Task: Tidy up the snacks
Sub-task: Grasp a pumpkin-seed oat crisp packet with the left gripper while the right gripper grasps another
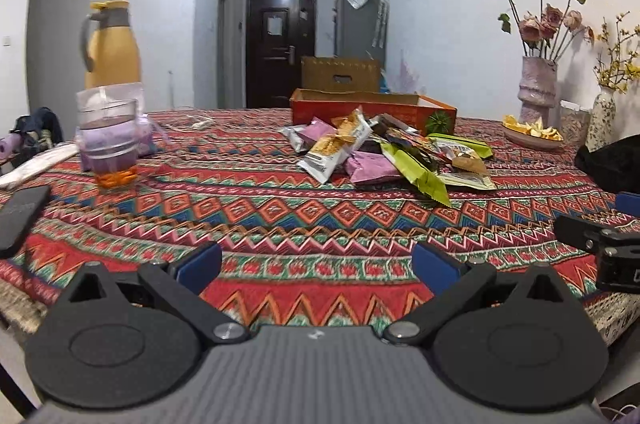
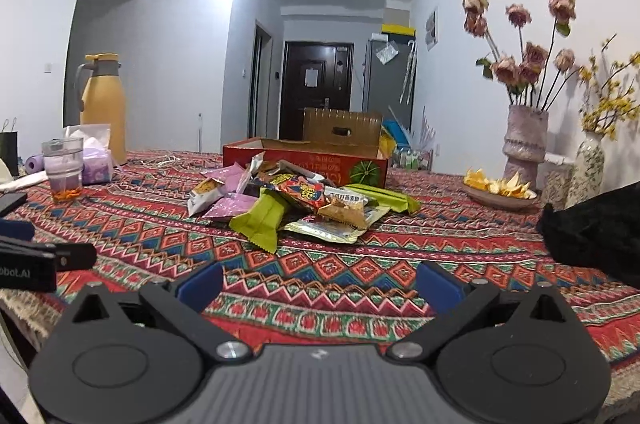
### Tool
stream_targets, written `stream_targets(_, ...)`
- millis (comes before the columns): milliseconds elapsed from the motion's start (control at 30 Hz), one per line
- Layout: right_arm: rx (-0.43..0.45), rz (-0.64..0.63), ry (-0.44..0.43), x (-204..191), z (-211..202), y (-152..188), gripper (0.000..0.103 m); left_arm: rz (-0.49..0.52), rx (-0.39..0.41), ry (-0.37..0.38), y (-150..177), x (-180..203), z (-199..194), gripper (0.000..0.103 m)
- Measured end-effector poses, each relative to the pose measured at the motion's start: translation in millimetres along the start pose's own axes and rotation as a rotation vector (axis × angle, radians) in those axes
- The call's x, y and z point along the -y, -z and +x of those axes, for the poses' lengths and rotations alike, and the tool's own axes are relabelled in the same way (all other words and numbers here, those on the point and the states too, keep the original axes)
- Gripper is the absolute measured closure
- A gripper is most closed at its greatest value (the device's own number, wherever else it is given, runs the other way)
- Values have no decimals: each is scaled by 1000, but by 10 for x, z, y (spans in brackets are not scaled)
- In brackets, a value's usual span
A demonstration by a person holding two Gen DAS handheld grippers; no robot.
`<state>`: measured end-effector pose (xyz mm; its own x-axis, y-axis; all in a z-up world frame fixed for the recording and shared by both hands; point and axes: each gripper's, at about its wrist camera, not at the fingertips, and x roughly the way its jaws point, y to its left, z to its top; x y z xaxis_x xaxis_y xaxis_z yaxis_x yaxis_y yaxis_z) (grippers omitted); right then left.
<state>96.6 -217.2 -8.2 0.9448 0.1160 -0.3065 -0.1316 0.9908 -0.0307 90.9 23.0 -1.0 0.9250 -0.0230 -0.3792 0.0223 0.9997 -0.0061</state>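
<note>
On the table [image 2: 460,236], a snack pile [image 2: 296,199] lies beside the red box [image 2: 304,159]. The left claw [image 1: 316,264] and right claw [image 2: 320,284] both gape wide, holding nothing.

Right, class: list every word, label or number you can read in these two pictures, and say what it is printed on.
"obot.AI", cut off at the picture's edge: on the black body of the left tongs, seen from the right wrist.
Print on the heap of foil snack packets: too blurred to read.
Gold characters on the long red cardboard box: too small and blurred to read.
</note>
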Motion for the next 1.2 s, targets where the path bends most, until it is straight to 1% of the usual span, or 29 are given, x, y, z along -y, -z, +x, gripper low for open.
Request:
stream_targets(100, -25, 41, -30, 43, 174, -78, 1, 7, 5, 4, -94, -5, 152, 0)
stream_targets(167, -50, 94, -77, 103, 307, -151, 4, 1, 2, 12, -191, -24, 266, 0)
stream_targets(200, -59, 113, -89, 127, 366, -186, 8, -7, -4, 14, -244, -40, 329, 0)
stream_targets(267, -78, 135, -95, 153, 499, -275, 8, -23, -16, 29, -337, -73, 442, 0)
stream_targets(333, -92, 152, -107, 181, 641, -377, 7, -23, -13, 57, -443, -116, 563, 0)
stream_targets(400, -111, 176, -134, 211, 812, -492, 5, 20, 7, 88, -542, -147, 653, 0)
stream_targets(433, -119, 188, -143, 222, 902, -550, 1, 50, 17, 104, -611, -168, 709, 1)
stream_targets(467, -124, 197, -149, 227, 986, -604, 0, 72, 22, 113, -679, -182, 763, 1)
stream_targets(567, -159, 209, -185, 220, 1309, -767, 0, 135, 13, 145, -912, -251, 1043, 7)
stream_targets(600, -160, 214, -195, 210, 1400, -798, 0, 147, 1, 158, -971, -262, 1158, 9)
stream_targets(667, -133, 231, -210, 198, 1571, -839, 0, 181, -21, 194, -1042, -266, 1446, 12)
stream_targets(733, -166, 189, -199, 160, 1758, -898, 0, 217, -66, 216, -1063, -240, 1740, 19)
stream_targets(767, -192, 147, -176, 137, 1845, -920, 0, 226, -95, 232, -1061, -239, 1894, 22)
stream_targets(800, -207, 121, -146, 137, 1924, -940, 1, 223, -125, 240, -1052, -237, 2029, 28)
stream_targets(867, -206, 102, -87, 209, 2070, -952, 7, 212, -175, 270, -1014, -271, 2233, 30)
stream_targets(933, -238, 106, -49, 332, 2236, -956, 20, 170, -222, 310, -980, -335, 2406, 32)
stream_targets(1033, -286, 125, -13, 485, 2466, -908, 30, 70, -247, 362, -993, -476, 2565, 32)
stream_targets(1067, -298, 137, -15, 521, 2522, -884, 32, 47, -255, 370, -1004, -503, 2608, 34)
stream_targets(1100, -306, 155, -26, 556, 2578, -852, 37, 25, -264, 382, -997, -527, 2646, 43)
stream_targets(1133, -318, 168, -33, 576, 2620, -828, 48, 11, -266, 392, -996, -537, 2661, 52)
stream_targets(1167, -324, 184, -40, 600, 2651, -801, 54, 2, -269, 402, -990, -545, 2664, 63)
stream_targets(1200, -328, 193, -47, 614, 2666, -783, 62, 4, -276, 403, -1002, -528, 2669, 62)
